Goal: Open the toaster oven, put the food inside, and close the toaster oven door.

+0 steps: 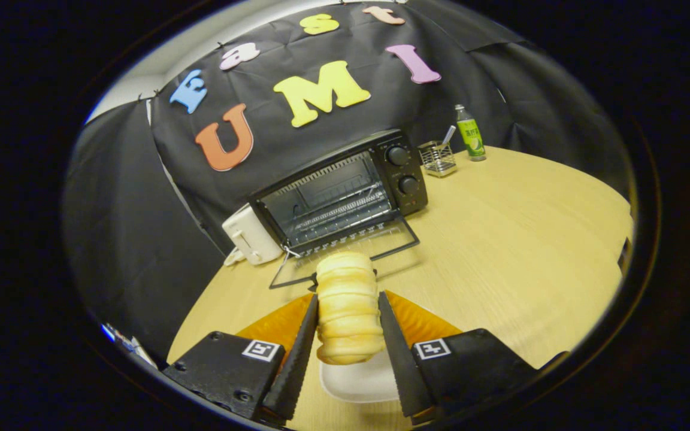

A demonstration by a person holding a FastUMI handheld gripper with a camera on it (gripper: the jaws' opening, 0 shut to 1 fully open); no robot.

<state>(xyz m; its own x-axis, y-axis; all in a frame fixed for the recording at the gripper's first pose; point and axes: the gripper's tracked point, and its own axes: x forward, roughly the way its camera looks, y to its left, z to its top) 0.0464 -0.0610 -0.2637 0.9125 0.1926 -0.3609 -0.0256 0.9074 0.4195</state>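
wooden table [501,239], toaster oven [339,194] door open, jaws [348,299] gripping bread roll [348,314]

Green bottle [470,133] label too small; nothing else readable.

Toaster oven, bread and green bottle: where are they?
Black toaster oven [345,194], gripper view: its open cavity.
Pale ridged bread roll [348,311], gripper view: its middle, between the tongs.
Green plastic bottle [471,136], gripper view: its label.
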